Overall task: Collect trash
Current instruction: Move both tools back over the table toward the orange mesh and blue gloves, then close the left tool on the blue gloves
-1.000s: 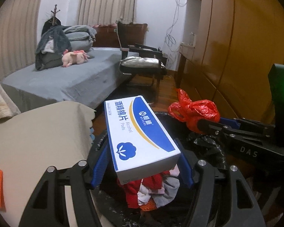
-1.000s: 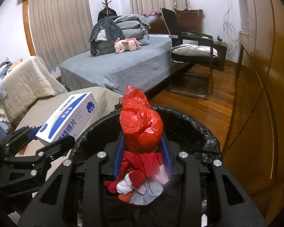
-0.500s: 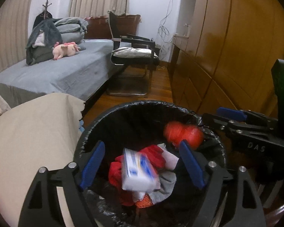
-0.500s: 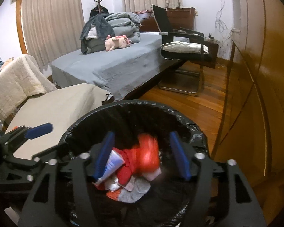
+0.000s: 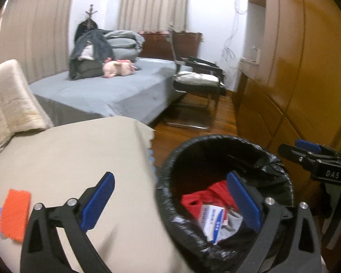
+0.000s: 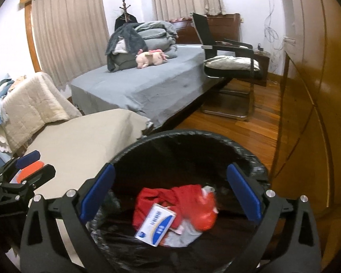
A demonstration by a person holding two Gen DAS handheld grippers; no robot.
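Observation:
A black-lined trash bin [image 5: 272, 157] [image 6: 250, 159] stands on the floor beside the beige table. Inside it lie the white-and-blue alcohol pad box [image 5: 211, 220] [image 6: 155, 225], a red plastic bag [image 6: 204, 213] and red and grey scraps [image 5: 193, 201]. My left gripper [image 5: 170, 204] is open and empty, straddling the table edge and the bin's left rim. My right gripper [image 6: 170, 195] is open and empty above the bin. An orange scrap [image 5: 16, 213] [image 6: 30, 168] lies on the table at the left.
The beige-covered table [image 5: 68, 159] is left of the bin. Behind are a grey bed [image 6: 147, 82] with folded bedding and a pink plush toy [image 6: 151, 58], a black chair [image 6: 229, 63] and a wooden wardrobe [image 6: 318, 91] on the right. A quilt [image 6: 31, 104] hangs at left.
Both grippers opened and let go: the box and the red bag dropped into the bin. My left gripper has since swung left over the table edge.

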